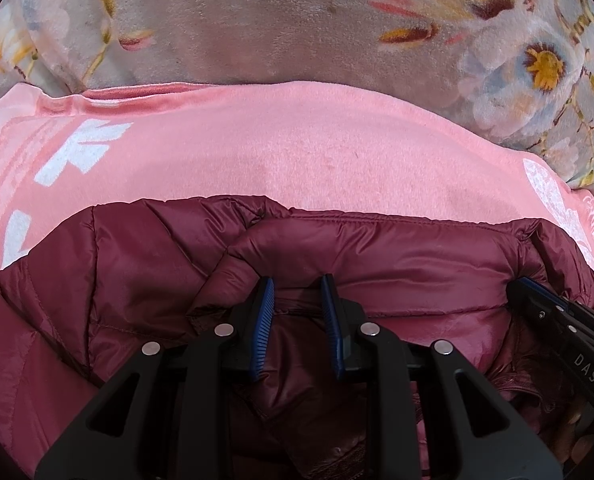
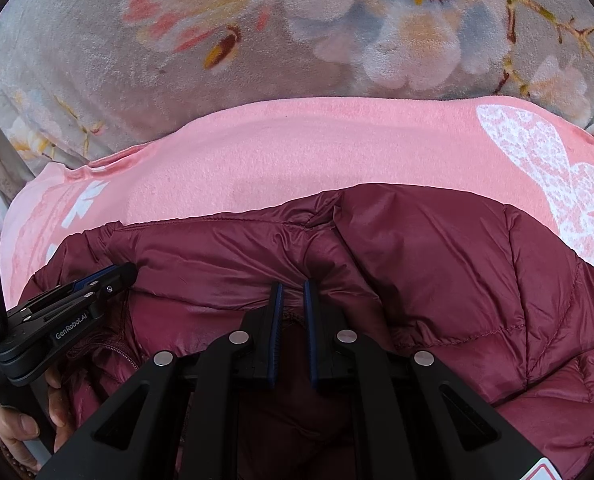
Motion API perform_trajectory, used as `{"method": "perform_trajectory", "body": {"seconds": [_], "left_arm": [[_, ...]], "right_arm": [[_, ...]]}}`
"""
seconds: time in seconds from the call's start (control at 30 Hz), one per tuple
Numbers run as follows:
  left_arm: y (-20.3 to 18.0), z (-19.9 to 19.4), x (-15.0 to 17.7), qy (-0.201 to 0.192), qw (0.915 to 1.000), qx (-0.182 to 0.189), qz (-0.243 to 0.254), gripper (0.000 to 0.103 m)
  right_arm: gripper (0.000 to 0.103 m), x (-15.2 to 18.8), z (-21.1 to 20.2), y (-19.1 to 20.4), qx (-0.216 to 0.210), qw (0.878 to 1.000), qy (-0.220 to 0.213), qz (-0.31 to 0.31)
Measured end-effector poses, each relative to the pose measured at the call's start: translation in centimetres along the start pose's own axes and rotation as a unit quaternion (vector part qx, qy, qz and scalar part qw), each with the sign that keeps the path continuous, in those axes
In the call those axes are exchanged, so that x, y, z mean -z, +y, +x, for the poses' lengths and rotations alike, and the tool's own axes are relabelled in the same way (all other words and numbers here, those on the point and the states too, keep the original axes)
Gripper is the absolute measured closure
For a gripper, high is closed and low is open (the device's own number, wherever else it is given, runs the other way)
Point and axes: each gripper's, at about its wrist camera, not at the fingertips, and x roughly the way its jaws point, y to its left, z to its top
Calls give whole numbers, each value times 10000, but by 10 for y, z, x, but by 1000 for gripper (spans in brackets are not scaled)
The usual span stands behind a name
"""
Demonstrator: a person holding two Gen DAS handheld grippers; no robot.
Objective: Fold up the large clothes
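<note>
- Now the maroon puffer jacket (image 1: pixel 377 256) lies bunched on a pink towel (image 1: pixel 297 132), which covers a floral blanket (image 1: pixel 225 12).
- Left gripper (image 1: pixel 297 284) tilts down toward the jacket's folded collar edge, its 2 blue pads pinching a fold of fabric.
- Right gripper (image 2: pixel 293 290) tilts down alike, nearly closed on the same edge.
- A hand (image 2: pixel 25 428) holds the left gripper's handle beside the jacket.
</note>
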Motion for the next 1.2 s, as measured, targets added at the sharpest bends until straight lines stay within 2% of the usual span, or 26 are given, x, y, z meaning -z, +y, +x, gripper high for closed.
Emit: {"method": "perform_trajectory", "body": {"seconds": [0.3,0.5,0.6,0.7,0.77,0.83,0.87,0.93,1.0,1.07,1.13,1.2], "left_arm": [[-1,0,-1,8,10000,-31,42,80],[-9,3,-1,18,9991,-324,255,79],[-11,3,-1,28,9987,-404,309,79],[-8,-11,6,137,9980,-531,304,71],[0,-36,17,299,9984,-453,170,53],[14,-77,38,194,9997,-160,82,39],[23,-100,51,120,9998,-153,93,36],[42,-137,80,111,9997,-144,152,33],[64,-171,112,223,9995,-199,87,33],[92,-208,150,356,9992,-110,-136,30],[120,-240,187,465,9974,-53,-539,23],[145,-267,225,599,9935,60,-966,23]], "right_arm": [[97,0,0,0,-20,10000,11,34],[97,0,0,1,34,10000,7,16],[98,-2,2,-6,-147,9996,19,223],[98,0,-6,-7,-151,9995,88,264],[83,10,-43,-2,163,9996,131,206],[69,29,-95,-2,118,9998,-93,90],[64,46,-128,-4,43,9998,-200,-47],[42,82,-181,-13,91,9991,-372,-189],[35,129,-236,-30,148,9987,-404,-261],[33,165,-273,-48,251,9991,-284,-183],[30,207,-311,-73,336,9991,-157,185],[30,241,-335,-95,334,9974,-34,640]]}}
